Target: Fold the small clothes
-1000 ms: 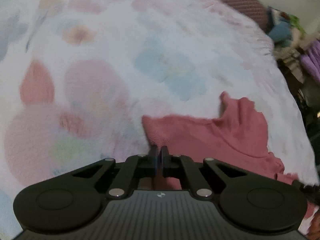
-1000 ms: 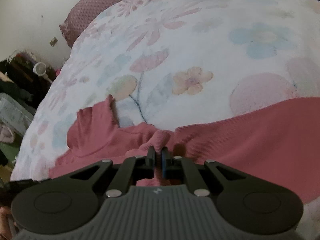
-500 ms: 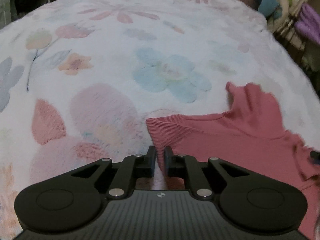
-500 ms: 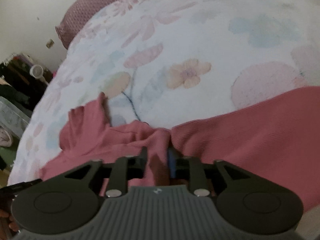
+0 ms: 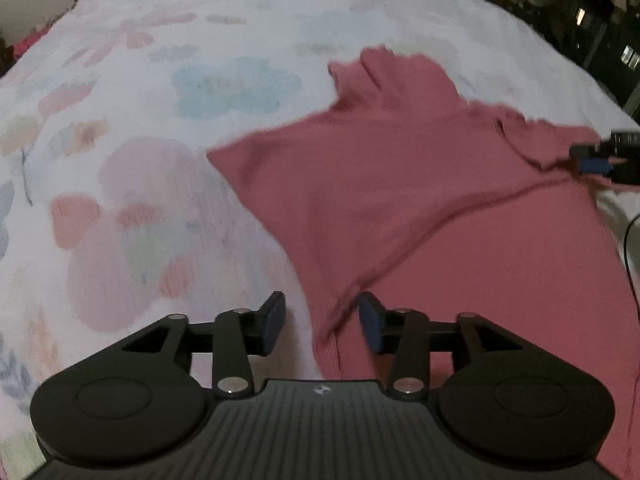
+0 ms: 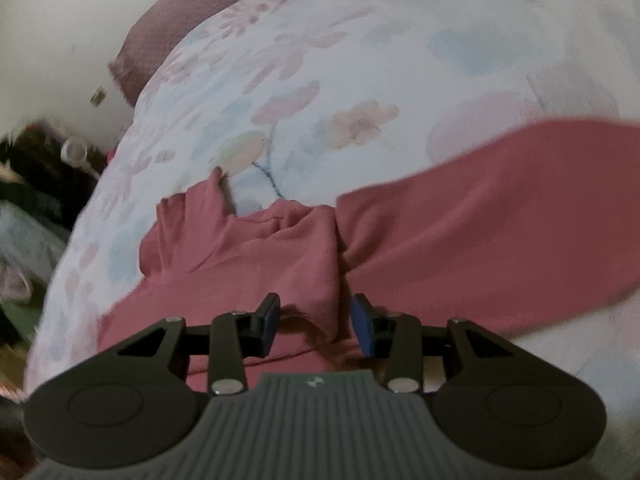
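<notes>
So we've got the pink top (image 5: 400, 200) lying on the bed, spread over the floral blanket (image 5: 160, 160). In the left wrist view it fills the centre and right of the frame, with a folded-over flap running diagonally from the lower middle up toward the right edge. The left gripper (image 5: 322, 322) sits at the bottom of the frame with its jaws wide apart, and a fold of the pink fabric sits loose in the gap between the blue pads, nothing pinched.

Same story in the right wrist view: the right gripper (image 6: 314, 322) has its jaws spread wide, and a bunched bit of the top hangs between them, touching neither pad as far as we can tell. The top (image 6: 480, 220) stretches from the lower left of that frame across to the right edge, with a rumpled part just left of centre. A dusty-pink pillow (image 6: 180, 20) sits in the upper left, beyond the blanket (image 6: 360, 60).

At the right edge of the left view we can see the other gripper's tip (image 5: 600, 160) right beside the garment's edge. Everything's a bit blurry.
</notes>
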{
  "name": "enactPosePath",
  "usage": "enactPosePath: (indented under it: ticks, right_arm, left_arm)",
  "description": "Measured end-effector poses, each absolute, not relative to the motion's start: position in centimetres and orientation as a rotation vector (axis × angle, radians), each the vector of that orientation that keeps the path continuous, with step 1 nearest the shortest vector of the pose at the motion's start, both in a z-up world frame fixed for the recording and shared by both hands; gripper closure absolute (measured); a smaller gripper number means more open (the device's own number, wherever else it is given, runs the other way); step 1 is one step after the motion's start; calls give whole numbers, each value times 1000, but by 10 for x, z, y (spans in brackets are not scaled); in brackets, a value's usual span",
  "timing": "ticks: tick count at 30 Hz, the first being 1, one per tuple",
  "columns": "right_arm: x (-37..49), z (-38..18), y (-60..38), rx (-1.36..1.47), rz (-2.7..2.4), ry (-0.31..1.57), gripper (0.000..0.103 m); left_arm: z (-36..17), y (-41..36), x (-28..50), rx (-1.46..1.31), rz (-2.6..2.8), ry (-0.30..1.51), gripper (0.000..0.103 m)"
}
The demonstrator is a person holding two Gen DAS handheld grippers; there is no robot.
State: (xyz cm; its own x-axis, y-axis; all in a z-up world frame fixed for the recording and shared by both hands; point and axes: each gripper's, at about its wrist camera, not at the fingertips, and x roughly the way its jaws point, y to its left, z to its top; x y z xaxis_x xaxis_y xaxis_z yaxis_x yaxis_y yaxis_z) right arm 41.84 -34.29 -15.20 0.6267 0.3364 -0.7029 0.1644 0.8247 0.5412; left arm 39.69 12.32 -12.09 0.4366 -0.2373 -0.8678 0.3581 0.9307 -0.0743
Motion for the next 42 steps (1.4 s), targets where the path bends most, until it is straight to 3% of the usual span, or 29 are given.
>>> enactPosePath:
  ticks: [1, 2, 3, 4, 5, 8, 12, 16, 18, 20, 21, 24, 33, 42]
  right_arm:
    - [419, -154, -344, 637, 105, 908, 67]
    - [420, -157, -344, 649, 102, 913, 67]
    - [422, -158, -344, 657, 101, 917, 67]
    - [423, -160, -344, 669, 103, 919, 72]
    - [424, -162, -344, 690, 107, 922, 83]
    - [422, -156, -344, 728, 127, 916, 98]
    - [419, -138, -337, 612, 144, 918, 99]
    - [424, -165, -334, 568, 96, 1009, 98]
    - [420, -166, -338, 603, 95, 991, 93]
    - [414, -154, -344, 622, 107, 955, 75]
    - [410, -147, -348, 614, 114, 934, 72]
    - [396, -120, -368, 558, 109, 883, 71]
    - [359, -77, -497, 333, -171, 816, 69]
    - [358, -104, -597, 146, -295, 883, 66]
  left_arm:
    - [-125, 123, 397, 138, -363, 1060, 52]
    - [-128, 122, 397, 153, -352, 1061, 64]
    - [-129, 120, 397, 162, -347, 1062, 83]
    - [-128, 120, 397, 161, -351, 1062, 93]
    - [-126, 120, 397, 154, -357, 1056, 97]
    - [-112, 128, 393, 174, -346, 1010, 98]
    - [-118, 134, 397, 197, -330, 1063, 98]
    - [-134, 127, 401, 179, -305, 1097, 96]
    - [-132, 130, 402, 155, -288, 1104, 86]
    - [-122, 134, 401, 121, -292, 1102, 75]
    - [-115, 135, 399, 110, -295, 1096, 66]
    - [-92, 132, 393, 107, -305, 1047, 53]
    - [-69, 79, 402, 122, -296, 992, 52]
    - [-91, 23, 416, 186, -324, 1069, 52]
